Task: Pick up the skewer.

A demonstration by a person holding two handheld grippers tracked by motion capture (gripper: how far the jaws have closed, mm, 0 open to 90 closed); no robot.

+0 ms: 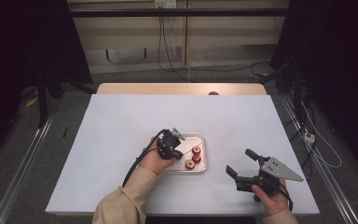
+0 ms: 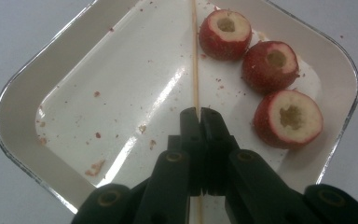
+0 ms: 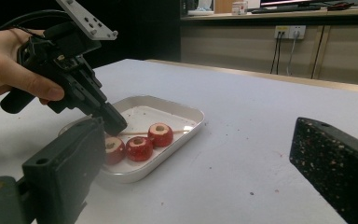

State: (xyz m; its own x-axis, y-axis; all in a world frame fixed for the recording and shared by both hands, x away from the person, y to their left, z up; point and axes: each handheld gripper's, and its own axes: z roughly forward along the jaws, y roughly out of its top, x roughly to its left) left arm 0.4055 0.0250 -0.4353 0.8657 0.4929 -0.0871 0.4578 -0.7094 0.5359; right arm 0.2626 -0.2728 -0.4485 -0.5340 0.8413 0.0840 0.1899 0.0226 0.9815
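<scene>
A shallow white tray (image 1: pixel 200 138) lies near the table's middle; its rim (image 2: pixel 23 84) and near wall (image 3: pixel 135 173) show in both gripper views. Three cored red fruits (image 1: pixel 194 156) sit in a row along one side of it (image 2: pixel 270 65) (image 3: pixel 139 147). A thin wooden skewer (image 2: pixel 196 60) lies across the tray floor (image 3: pixel 131 133). My left gripper (image 1: pixel 175 146) (image 2: pixel 199 113) points down into the tray, shut on the skewer's near part; the right gripper view shows it too (image 3: pixel 116 125). My right gripper (image 1: pixel 241 163) hovers open over bare table right of the tray, nothing between its jaws.
Red crumbs speck the tray floor (image 2: pixel 95 168) and the white table cover (image 1: pixel 121 121). A wooden table edge (image 1: pixel 182 88) runs along the far side. Cables (image 1: pixel 168 46) hang behind the table, and a power strip (image 1: pixel 309 137) lies on the floor at the right.
</scene>
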